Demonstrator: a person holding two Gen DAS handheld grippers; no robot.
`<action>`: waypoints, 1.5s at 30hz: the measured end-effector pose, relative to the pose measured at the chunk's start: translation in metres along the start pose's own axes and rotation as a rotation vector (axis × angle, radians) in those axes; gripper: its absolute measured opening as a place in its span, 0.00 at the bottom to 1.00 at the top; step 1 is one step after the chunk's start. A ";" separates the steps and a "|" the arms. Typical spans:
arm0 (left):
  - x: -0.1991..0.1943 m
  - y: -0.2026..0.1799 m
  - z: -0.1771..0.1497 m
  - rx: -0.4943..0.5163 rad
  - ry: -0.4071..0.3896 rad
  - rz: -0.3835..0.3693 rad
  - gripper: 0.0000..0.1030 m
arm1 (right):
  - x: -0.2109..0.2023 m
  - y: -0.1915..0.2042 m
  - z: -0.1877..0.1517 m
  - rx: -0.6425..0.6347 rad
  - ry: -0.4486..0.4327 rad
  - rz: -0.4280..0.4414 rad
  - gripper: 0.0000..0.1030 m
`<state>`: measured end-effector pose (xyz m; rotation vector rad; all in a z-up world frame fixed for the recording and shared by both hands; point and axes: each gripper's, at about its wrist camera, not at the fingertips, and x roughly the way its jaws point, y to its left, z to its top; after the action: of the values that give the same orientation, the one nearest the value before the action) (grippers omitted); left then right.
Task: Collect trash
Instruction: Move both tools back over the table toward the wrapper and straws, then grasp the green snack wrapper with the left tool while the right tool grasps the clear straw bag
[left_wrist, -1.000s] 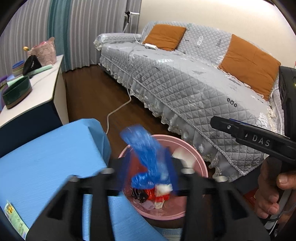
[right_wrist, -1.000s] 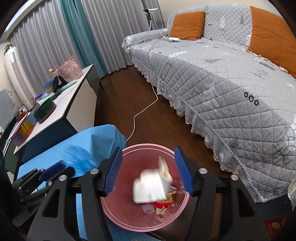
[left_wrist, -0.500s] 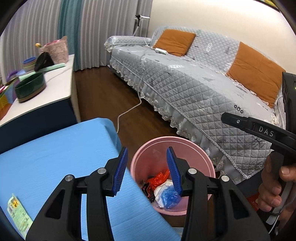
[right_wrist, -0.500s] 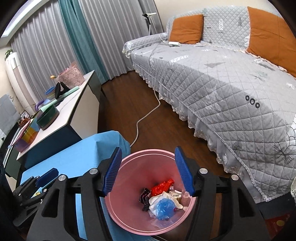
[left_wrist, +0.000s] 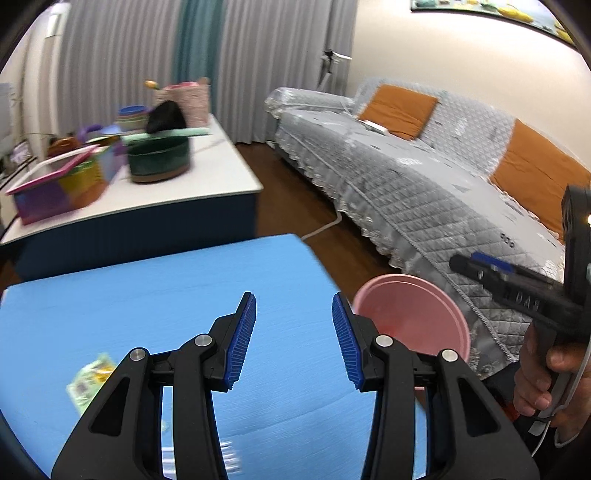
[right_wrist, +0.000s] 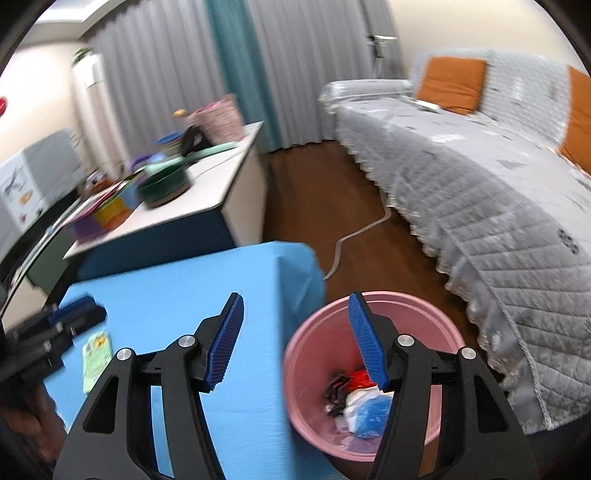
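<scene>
A pink bin stands on the floor at the right edge of a blue-covered table. Red, white, blue and dark scraps lie in the bin's bottom. My right gripper hangs open and holds nothing, over the table edge and the bin's left rim. My left gripper is open over the blue table, nothing between its blue pads; the bin is to its right. A green-and-yellow packet lies flat on the table at lower left, also the packet in the right wrist view, close to the left gripper's tip.
A grey quilted sofa with orange cushions runs along the right. A white-topped cabinet behind the table carries a green bowl, coloured boxes and a pink basket. A white cable lies on the dark wood floor. A small printed scrap lies near the table's front.
A blue wrapper and a white piece fell from the grippers into the bin. Both grippers then swung left, away from the bin and over the blue table; the green packet came into view.
</scene>
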<state>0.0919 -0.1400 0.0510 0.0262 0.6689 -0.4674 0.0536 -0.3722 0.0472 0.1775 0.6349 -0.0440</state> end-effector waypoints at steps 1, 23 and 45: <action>-0.008 0.011 0.000 -0.010 -0.008 0.017 0.41 | 0.002 0.009 -0.002 -0.016 0.007 0.020 0.55; -0.088 0.168 -0.076 -0.329 -0.040 0.273 0.34 | 0.050 0.189 -0.084 -0.443 0.167 0.391 0.47; -0.050 0.208 -0.084 -0.443 0.020 0.286 0.34 | 0.096 0.227 -0.138 -0.723 0.304 0.395 0.62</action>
<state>0.0966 0.0814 -0.0110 -0.2889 0.7635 -0.0371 0.0712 -0.1232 -0.0844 -0.3995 0.8701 0.5982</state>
